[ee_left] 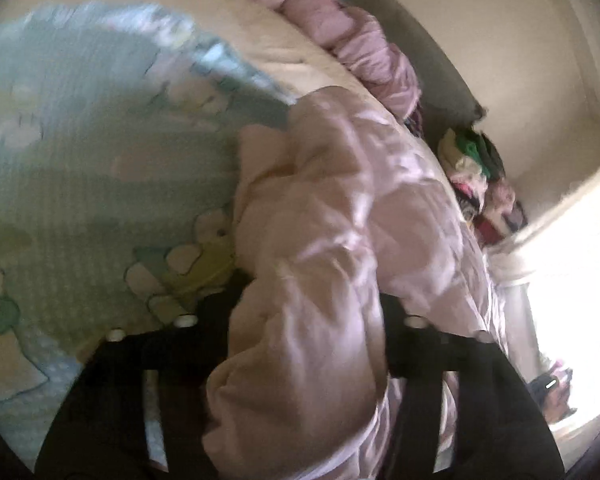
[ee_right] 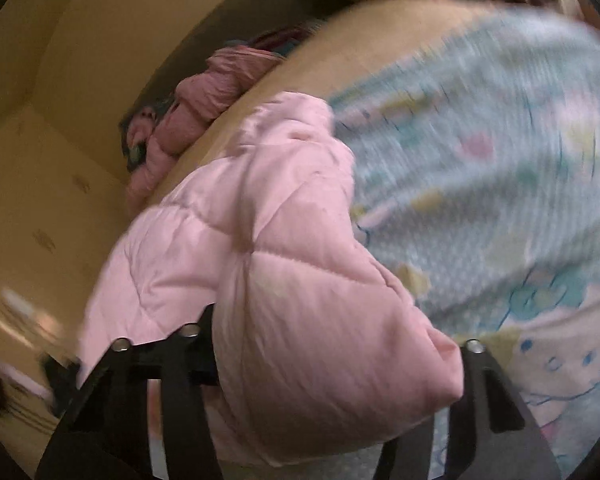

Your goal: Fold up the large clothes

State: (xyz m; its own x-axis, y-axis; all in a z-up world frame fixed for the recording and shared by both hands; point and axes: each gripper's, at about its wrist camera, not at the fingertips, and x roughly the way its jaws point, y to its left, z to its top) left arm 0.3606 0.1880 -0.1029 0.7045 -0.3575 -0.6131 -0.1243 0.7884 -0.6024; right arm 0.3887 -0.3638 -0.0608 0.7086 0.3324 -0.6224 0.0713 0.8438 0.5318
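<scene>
Fabric of pink puffer jacket (ee_left: 320,240) bunched between my left gripper (ee_left: 308,320) fingers, clamped. My right gripper (ee_right: 336,344) likewise clenched on quilted fold of same jacket (ee_right: 284,264). Jacket lies ahead on bed, over pale blue cartoon blanket (ee_left: 80,140). Beyond, darker pink garment (ee_right: 204,96) heaped at bed's far edge.

Bedroom: bed w/ cartoon sheet (ee_left: 80,128)

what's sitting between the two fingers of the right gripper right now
A thick fold of the pink quilted jacket fills the gap between the right gripper fingers, as the right wrist view shows.
</scene>
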